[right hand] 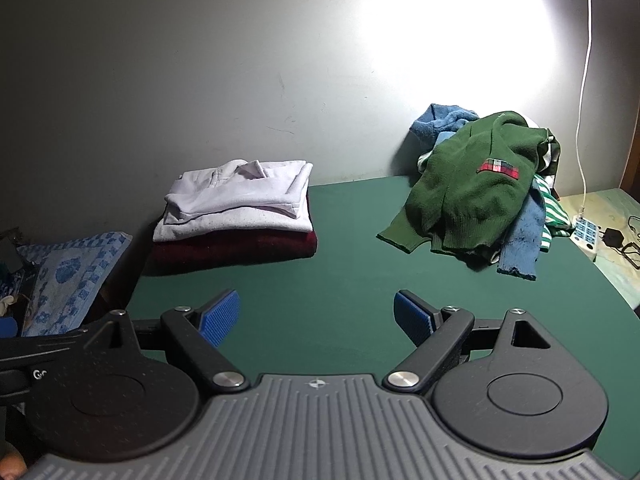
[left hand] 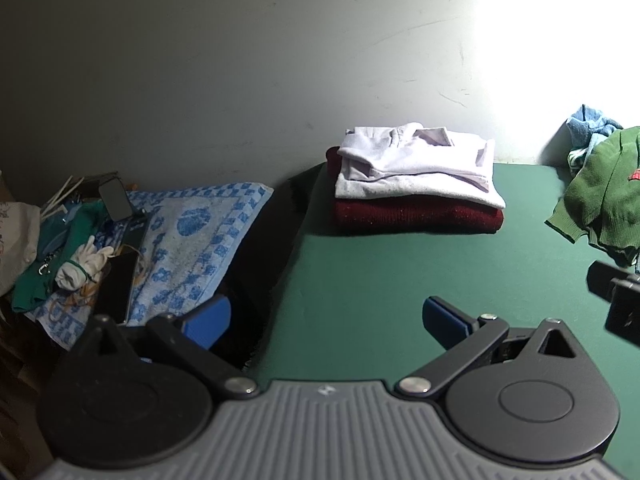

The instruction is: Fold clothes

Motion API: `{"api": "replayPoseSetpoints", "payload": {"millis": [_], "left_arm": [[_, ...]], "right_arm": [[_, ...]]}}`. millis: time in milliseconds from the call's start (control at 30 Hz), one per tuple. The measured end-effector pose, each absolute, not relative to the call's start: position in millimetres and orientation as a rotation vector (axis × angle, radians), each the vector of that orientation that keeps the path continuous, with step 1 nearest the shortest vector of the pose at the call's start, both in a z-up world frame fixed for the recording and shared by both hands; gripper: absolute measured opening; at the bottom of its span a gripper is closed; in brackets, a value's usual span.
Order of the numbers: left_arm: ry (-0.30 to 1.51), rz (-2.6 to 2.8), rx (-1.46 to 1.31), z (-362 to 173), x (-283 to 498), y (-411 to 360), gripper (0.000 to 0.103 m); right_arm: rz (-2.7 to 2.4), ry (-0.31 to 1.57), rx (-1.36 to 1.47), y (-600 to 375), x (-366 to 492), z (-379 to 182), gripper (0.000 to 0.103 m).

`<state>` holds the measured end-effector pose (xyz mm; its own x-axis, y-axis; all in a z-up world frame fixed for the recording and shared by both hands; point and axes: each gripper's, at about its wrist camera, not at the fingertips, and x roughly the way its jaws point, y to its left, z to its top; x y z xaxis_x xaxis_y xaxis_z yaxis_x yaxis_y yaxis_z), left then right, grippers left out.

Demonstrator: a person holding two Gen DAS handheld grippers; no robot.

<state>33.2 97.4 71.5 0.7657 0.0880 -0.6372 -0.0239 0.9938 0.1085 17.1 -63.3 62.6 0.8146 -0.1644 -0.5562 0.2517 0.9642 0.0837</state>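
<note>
I hold my left gripper (left hand: 326, 322) and right gripper (right hand: 316, 316) low over the green counter (right hand: 340, 272), both with jaws wide apart and nothing in them. The folded stack (right hand: 236, 216) sits middle left. The messy pile (right hand: 484, 192) with the green sweater (right hand: 468, 196) waits at the right.

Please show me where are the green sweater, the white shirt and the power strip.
green sweater (right hand: 472, 188), right wrist view, on its chest.
white shirt (right hand: 240, 204), right wrist view, on its folded front.
power strip (right hand: 585, 236), right wrist view, on its top face.
</note>
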Motion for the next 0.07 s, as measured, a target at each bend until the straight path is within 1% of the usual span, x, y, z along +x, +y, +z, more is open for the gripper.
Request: {"api": "replayPoseSetpoints", "payload": {"millis": [67], "left_arm": [[0.702, 0.058, 0.09, 71.1, 34.0, 98.0, 0.102]], "right_arm": [[-0.215, 0.582, 0.155, -61.8, 17.5, 61.6, 0.087]]}}
